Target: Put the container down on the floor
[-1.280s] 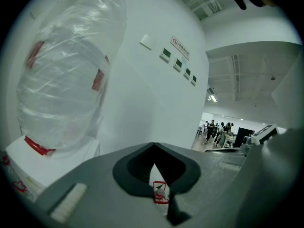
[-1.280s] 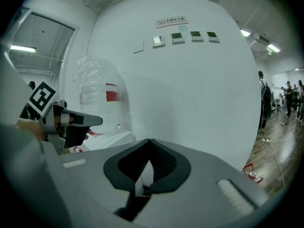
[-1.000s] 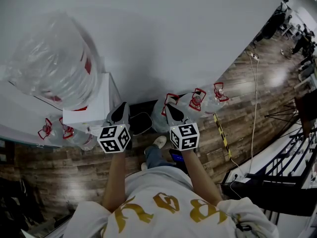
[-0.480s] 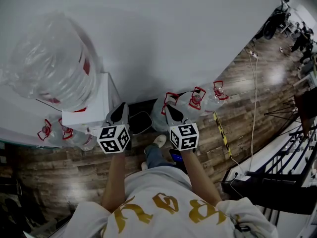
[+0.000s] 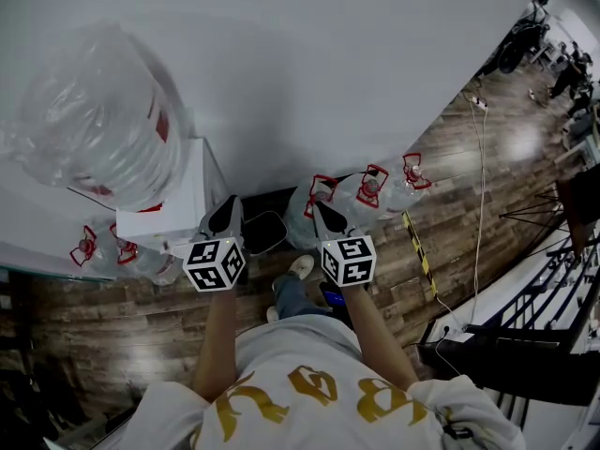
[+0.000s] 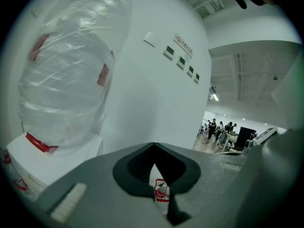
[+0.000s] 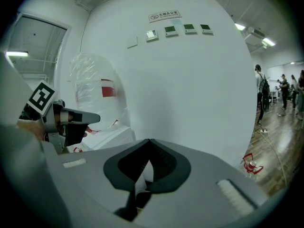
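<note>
While held side by side near the wall (image 5: 328,64) | left gripper (image 5: 228,214): jaws together, empty | right gripper (image 5: 324,217): jaws together, empty | bottle (image 5: 94,111) atop dispenser (image 5: 178,204)

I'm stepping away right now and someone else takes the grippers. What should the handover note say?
Left gripper: shut, empty, near the dispenser.
Right gripper: shut, empty, level with the left one.
Wrapped jug sits on top of the dispenser; more jugs stand on the floor by the wall.
Done: nothing visible; the top jug is untouched.
Left: if that jug is the container, grip it and lower it to the floor.
</note>
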The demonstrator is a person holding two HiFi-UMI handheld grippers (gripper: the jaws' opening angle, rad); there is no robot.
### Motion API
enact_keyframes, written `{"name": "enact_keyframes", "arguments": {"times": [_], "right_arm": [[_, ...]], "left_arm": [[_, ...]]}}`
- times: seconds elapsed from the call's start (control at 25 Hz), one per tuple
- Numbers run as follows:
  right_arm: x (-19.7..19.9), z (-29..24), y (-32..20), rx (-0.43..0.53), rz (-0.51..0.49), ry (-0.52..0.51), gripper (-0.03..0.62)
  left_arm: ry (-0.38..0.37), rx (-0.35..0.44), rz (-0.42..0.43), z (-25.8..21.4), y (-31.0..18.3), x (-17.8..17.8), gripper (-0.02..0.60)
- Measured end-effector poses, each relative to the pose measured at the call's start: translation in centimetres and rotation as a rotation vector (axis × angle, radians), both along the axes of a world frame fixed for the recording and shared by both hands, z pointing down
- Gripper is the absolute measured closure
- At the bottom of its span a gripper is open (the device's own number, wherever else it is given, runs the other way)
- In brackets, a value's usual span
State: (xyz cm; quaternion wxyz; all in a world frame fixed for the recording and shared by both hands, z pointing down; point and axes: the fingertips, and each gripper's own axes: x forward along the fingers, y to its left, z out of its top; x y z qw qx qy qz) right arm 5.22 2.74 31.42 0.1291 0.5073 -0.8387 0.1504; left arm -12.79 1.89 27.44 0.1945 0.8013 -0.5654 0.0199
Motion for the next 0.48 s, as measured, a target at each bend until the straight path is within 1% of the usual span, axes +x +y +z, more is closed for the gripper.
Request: {"name": "enact_keyframes", "arguments": {"times": [0.24, 0.48], "right_arm": [[0.05, 0.29, -0.02, -0.01, -0.003, -0.006, 0.569], [0.07, 0.99, -0.04, -0.025, 0.002, -0.007, 0.569]], "left_arm": [[0.001, -0.004, -0.002, 0.07, -0.08, 0.1, 0.581], [-0.015, 0.011, -0.008, -0.07, -0.17, -0.14, 0.581]]}}
